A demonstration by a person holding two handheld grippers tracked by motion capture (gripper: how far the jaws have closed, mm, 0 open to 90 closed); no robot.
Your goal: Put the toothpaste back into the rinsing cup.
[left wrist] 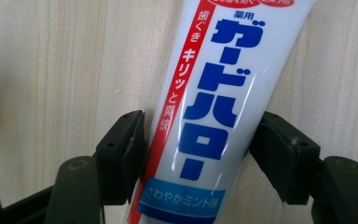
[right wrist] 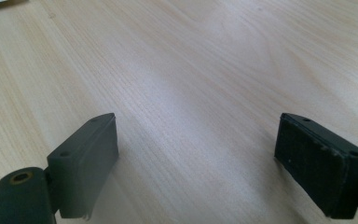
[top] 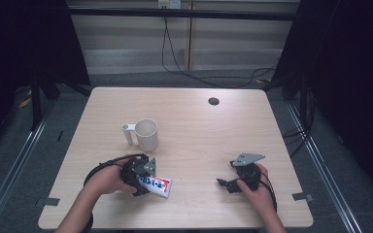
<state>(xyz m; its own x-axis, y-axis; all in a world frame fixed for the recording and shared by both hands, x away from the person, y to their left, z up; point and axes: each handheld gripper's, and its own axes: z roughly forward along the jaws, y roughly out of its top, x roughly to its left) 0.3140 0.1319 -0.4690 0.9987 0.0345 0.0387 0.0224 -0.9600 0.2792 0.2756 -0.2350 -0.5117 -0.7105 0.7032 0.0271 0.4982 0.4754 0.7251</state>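
The left gripper (left wrist: 200,149) has its jaws closed against both sides of the toothpaste tube (left wrist: 214,116), which lies flat on the table (top: 213,131) and runs straight out ahead between the pads. So the grasp looks made, while the lift is not yet done. The right gripper (right wrist: 196,163) rests with jaws wide and nothing between them; the white mug (top: 145,134) stands beyond the left gripper, a likely destination.

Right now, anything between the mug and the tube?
No. In the high view, bare table separates the mug from the tube.
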